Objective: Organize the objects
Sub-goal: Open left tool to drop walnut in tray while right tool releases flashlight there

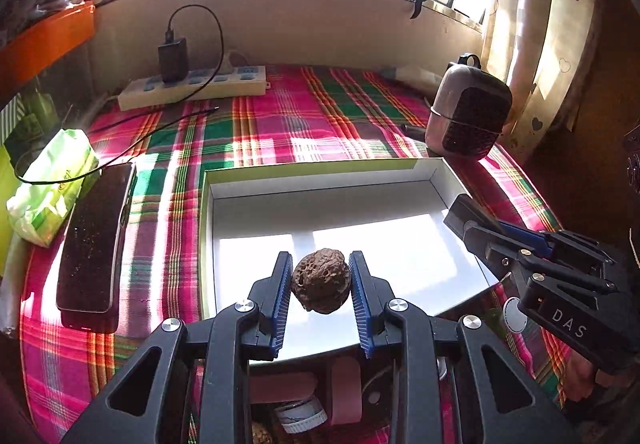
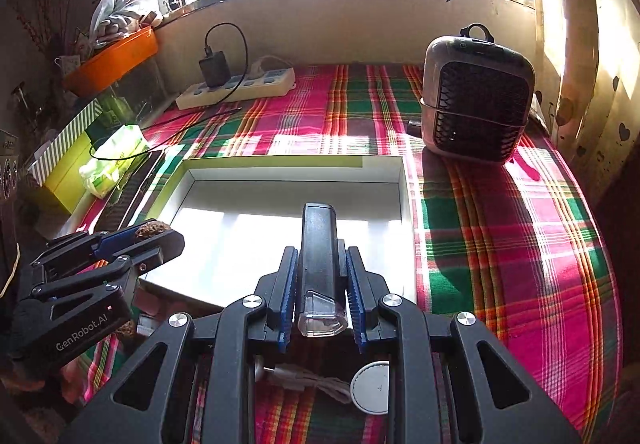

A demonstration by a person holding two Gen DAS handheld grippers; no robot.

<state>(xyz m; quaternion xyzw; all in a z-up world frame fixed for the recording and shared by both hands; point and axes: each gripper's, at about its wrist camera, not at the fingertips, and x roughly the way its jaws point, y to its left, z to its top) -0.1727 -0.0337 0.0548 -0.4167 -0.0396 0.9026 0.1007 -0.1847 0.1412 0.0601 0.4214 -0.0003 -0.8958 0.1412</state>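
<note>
My left gripper [image 1: 321,284] is shut on a brown wrinkled walnut [image 1: 321,281] and holds it over the near part of a shallow white box [image 1: 320,180] on the plaid cloth. My right gripper [image 2: 322,278] is shut on a black stick-shaped device with a clear end [image 2: 319,264], held over the box's [image 2: 296,174] near edge. The right gripper also shows in the left wrist view [image 1: 480,228], at the box's right side. The left gripper with the walnut [image 2: 152,229] shows in the right wrist view at the box's left side.
A small heater [image 2: 476,96] stands at the back right. A power strip with a charger [image 1: 192,84] lies at the back. A dark phone [image 1: 94,240] and a green tissue pack [image 1: 52,184] lie left of the box. A white round disc [image 2: 372,386], a cable and pink items lie near me.
</note>
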